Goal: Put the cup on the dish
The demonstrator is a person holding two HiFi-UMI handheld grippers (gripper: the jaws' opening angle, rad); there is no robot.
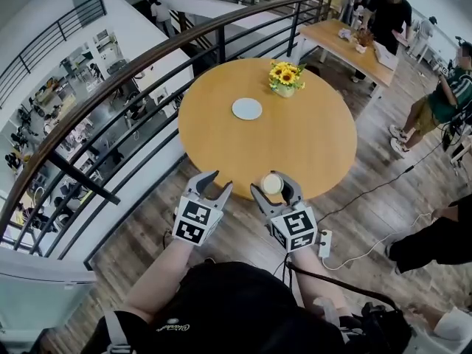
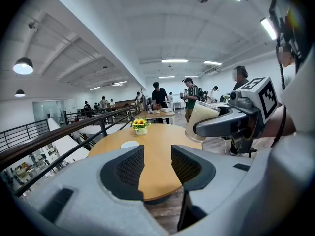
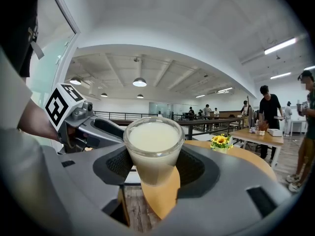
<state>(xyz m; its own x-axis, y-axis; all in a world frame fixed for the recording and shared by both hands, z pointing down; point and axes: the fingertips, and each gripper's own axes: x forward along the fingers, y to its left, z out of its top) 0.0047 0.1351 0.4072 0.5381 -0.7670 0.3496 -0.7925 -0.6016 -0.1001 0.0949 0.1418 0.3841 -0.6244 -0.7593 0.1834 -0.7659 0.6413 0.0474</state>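
Right tongs (image 1: 274, 186): the 2 jaws are closed on the cup (image 3: 153, 149), 1 pad on each side of its wall, holding it upright.
Cup: clear and tapering, filled almost to the rim with a pale, milky liquid. It is carried in the air over the near edge of the counter (image 1: 295, 146), not resting on it.
Left tongs (image 1: 218, 183): jaws apart with nothing between them, just beside the right tongs at the near edge.
Dish (image 1: 247, 108): small, pale and round, empty, lying toward the far edge of the counter, well apart from the cup.
Sunflowers (image 1: 285, 80): 1 small pot at the far edge, near the dish on its right.
Stage (judged): the cup is gripped and lifted. The carry across the counter and the set-down are not yet done.
Risk 1, spilling: the liquid stands close to the rim, so a tilt or a jerk on the way would likely slop it over.
Risk 2, slipping: the wall narrows downward, so a loose grip may let the cup slide.
Risk 3, misplacing: the dish is small, and an off-centre set-down could leave the cup half on its rim and tipping.
Risk 4, collision: drifting right on approach could knock the sunflowers.
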